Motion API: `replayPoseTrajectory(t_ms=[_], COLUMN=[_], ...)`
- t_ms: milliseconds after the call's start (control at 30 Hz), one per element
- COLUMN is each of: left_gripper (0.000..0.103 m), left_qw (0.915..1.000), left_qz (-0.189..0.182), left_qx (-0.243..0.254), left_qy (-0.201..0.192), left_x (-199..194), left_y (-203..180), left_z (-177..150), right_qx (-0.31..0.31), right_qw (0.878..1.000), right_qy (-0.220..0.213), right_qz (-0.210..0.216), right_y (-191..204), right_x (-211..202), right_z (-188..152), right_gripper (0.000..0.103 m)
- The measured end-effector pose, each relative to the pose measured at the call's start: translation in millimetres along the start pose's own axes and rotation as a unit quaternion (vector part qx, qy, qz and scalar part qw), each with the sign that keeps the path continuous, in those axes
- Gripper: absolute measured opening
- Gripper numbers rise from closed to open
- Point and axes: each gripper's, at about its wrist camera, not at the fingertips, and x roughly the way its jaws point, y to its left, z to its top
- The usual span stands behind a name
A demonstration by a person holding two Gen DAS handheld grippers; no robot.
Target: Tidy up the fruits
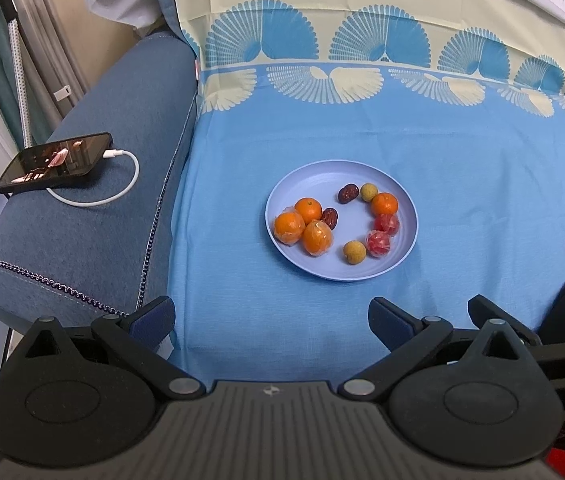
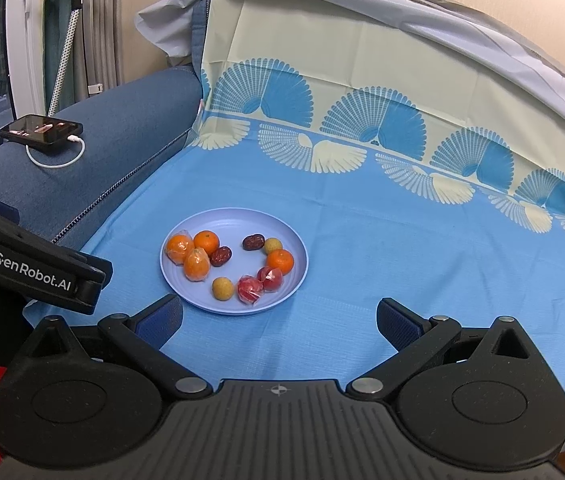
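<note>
All the fruit lies gathered on the lilac plate point(image 1: 402, 258) on the blue sheet point(image 1: 482, 200), so both left tongs point(image 1: 270, 320) and right tongs point(image 2: 280, 318) hover near it, spread and empty.

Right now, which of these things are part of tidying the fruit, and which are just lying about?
Part of the job:
- round pale blue plate
- four orange mandarins
- two dark red dates
- two small tan longans
- two red plastic-wrapped fruits
- left gripper and right gripper, both open

Lying about:
- black phone
- white charging cable
- blue sofa arm
</note>
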Motion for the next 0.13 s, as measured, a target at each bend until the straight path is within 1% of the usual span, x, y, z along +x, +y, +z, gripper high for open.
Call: replayPoseTrajectory(t_ms=[133], left_gripper=[0.103], left_qw=[1.0000], left_qz=[0.000], left_qx=[-0.001], left_qy=[0.000], left_x=[-0.1], left_y=[-0.7], left_z=[0.0], right_qx=[0.000], right_qw=[1.000], right_qy=[0.002], right_qz=[0.002], right_y=[0.1], right_x=[1.1], right_z=[-1.3], right_gripper=[0.102])
